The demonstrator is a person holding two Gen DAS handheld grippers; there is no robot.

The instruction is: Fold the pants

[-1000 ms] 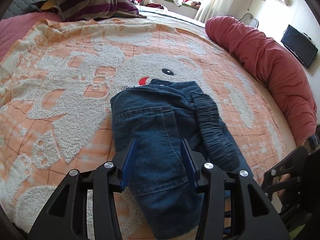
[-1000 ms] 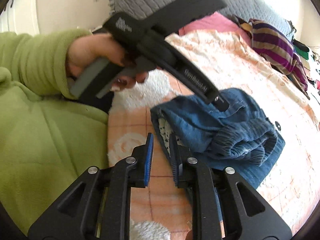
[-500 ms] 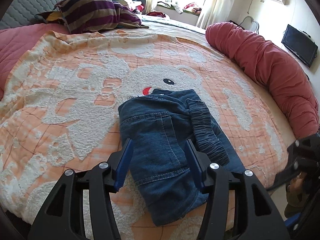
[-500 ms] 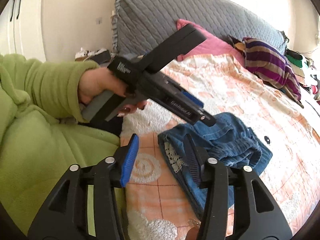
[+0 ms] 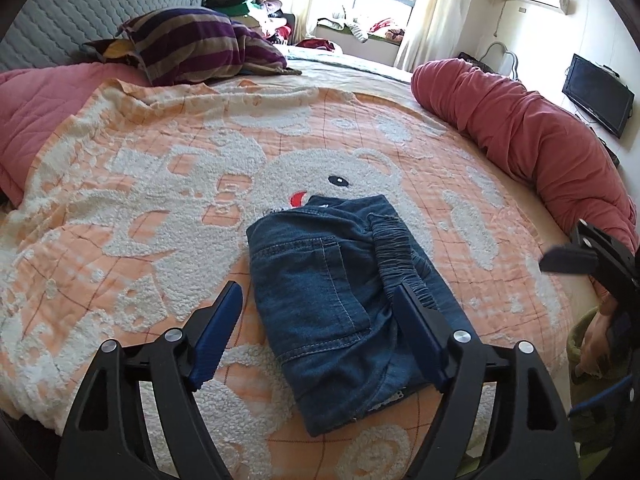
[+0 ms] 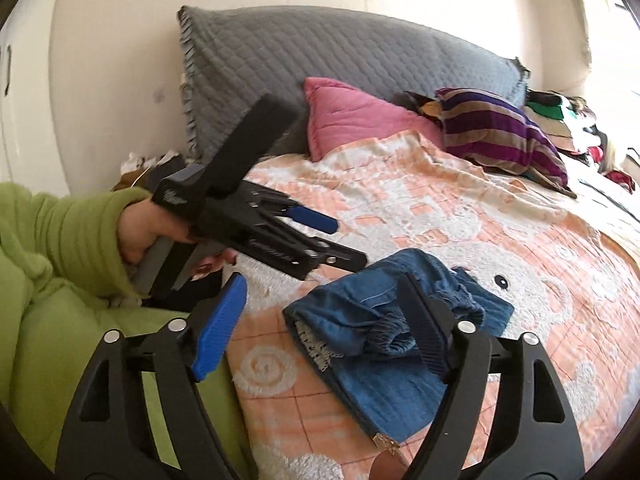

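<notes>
The pants (image 5: 344, 300) lie folded in a compact bundle on the bed (image 5: 120, 208) (waistband on the right side). The left tool (image 5: 320, 320) hovers above them, jaws spread wide, empty. The right tool (image 6: 320, 312) likewise is spread wide, gripping nothing.

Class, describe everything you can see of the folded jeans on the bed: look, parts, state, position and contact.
The jeans are dark blue denim, folded into a compact bundle lying flat on the orange-and-white bear blanket. A stitched back pocket faces up, and a gathered elastic waistband runs along one side. The right wrist view shows white lace trim at an open edge. Neither the left gripper nor the right gripper touches them; both stand open.
</notes>
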